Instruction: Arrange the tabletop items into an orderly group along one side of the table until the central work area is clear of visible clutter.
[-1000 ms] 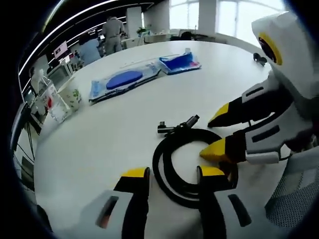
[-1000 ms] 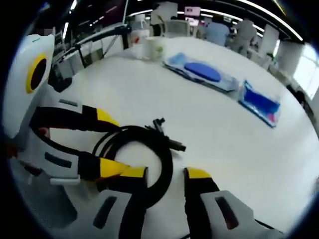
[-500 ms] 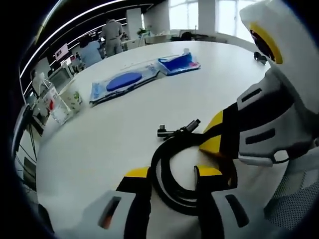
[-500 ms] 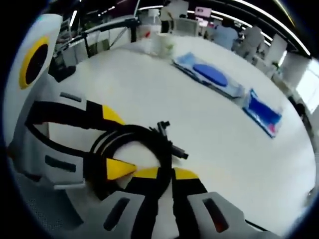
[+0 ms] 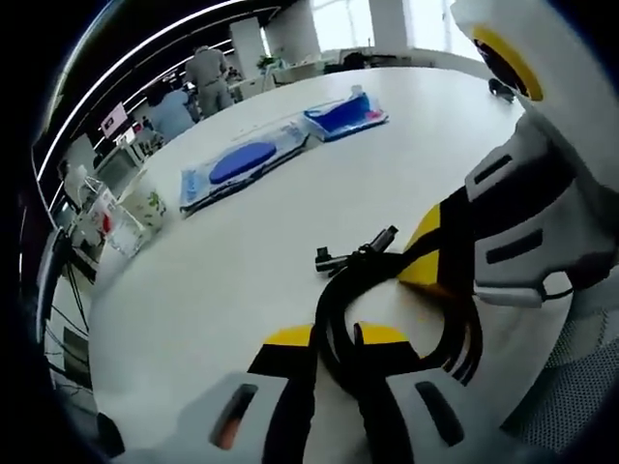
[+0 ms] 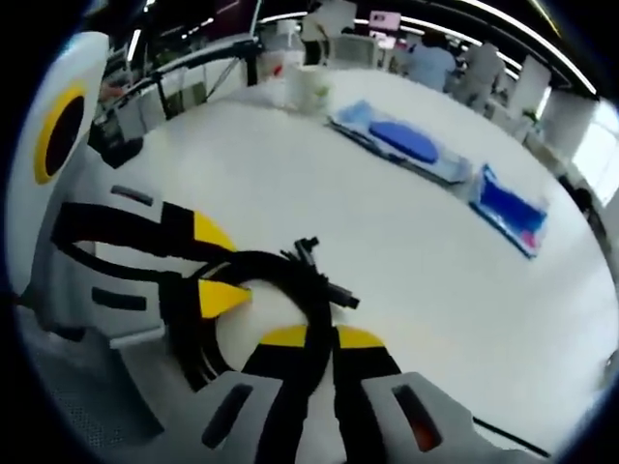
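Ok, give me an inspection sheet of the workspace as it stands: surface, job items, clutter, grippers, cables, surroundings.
Surface: white round table, mostly bare.
Job's things: coiled black cable near the table edge; flat clear pack with a blue disc; smaller blue pack beside it.
Clutter: white cup and small packages at the far edge.
Grippers: left gripper and right gripper, jaws of both shut on the coiled black cable.
Cables: only the coil; its plug ends stick out.
Surroundings: open office, people standing beyond the table.
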A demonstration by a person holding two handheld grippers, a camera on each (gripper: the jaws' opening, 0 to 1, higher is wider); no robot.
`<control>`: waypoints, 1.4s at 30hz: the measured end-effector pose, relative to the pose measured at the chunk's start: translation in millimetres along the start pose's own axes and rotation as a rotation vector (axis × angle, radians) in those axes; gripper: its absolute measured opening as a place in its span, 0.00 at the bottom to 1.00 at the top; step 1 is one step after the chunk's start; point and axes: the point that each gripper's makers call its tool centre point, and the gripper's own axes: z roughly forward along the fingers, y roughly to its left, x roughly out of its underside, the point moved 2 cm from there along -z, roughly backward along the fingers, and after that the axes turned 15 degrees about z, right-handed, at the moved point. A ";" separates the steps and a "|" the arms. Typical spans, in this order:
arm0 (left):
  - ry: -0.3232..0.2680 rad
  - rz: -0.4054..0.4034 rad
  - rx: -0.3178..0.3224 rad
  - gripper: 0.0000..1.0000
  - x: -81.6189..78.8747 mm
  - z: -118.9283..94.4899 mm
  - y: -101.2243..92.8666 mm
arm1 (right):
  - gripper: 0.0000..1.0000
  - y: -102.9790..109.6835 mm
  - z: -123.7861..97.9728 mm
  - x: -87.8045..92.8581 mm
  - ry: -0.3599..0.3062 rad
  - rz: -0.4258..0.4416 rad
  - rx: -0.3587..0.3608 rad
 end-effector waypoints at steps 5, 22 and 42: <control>0.002 -0.025 0.009 0.11 -1.2 -0.2 -0.6 | 0.03 -1.6 -1.4 -1.4 -0.003 0.033 -0.009; -0.018 -0.037 -0.005 0.09 -13.9 -5.7 7.0 | 0.02 -4.4 -10.2 -16.1 -0.028 0.041 -0.025; -0.076 -0.013 -0.011 0.08 -62.4 3.8 32.6 | 0.02 -34.5 -21.0 -59.0 -0.096 0.092 -0.017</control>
